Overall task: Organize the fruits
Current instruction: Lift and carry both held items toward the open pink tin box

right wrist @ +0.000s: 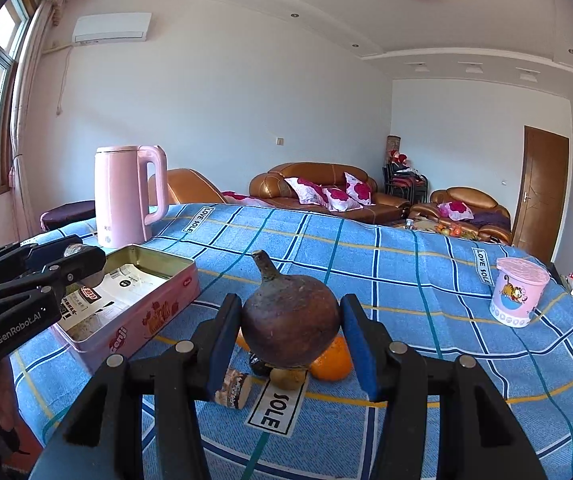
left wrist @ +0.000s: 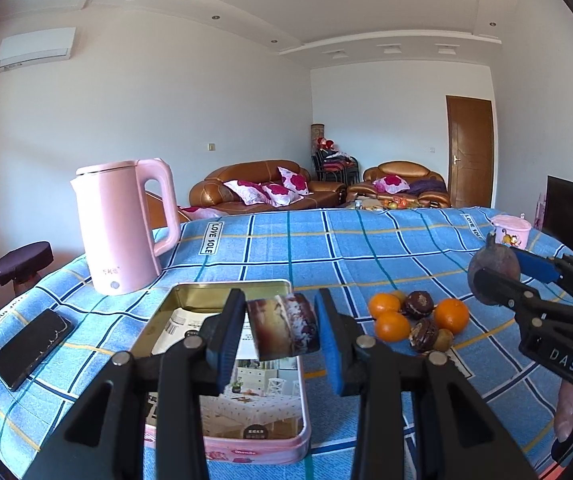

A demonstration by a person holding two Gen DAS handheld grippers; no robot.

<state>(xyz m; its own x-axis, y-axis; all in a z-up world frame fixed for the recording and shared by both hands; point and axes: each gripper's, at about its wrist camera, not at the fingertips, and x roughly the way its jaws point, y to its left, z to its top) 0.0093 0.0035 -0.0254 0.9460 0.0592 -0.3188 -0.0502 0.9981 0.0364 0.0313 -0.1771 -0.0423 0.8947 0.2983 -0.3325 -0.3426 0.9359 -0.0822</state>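
Note:
My left gripper (left wrist: 282, 300) is shut on a brown cut piece of fruit (left wrist: 282, 330) with a pale, speckled face, held above the open tin box (left wrist: 174, 308). My right gripper (right wrist: 291, 304) is shut on a dark brown round fruit (right wrist: 290, 320) with a short stem, lifted over the fruit pile. The pile holds oranges (left wrist: 451, 315) and dark round fruits (left wrist: 418, 304). In the right wrist view an orange (right wrist: 332, 360) and another cut piece (right wrist: 233, 390) lie under the held fruit. The left gripper (right wrist: 86, 254) hangs over the tin box (right wrist: 146, 320).
A pink kettle (left wrist: 122, 228) stands at the back left of the blue checked cloth (left wrist: 326, 248). A black phone (left wrist: 32, 346) lies near the left edge. A pink cup (right wrist: 520, 292) stands at the far right. Printed paper lines the tin.

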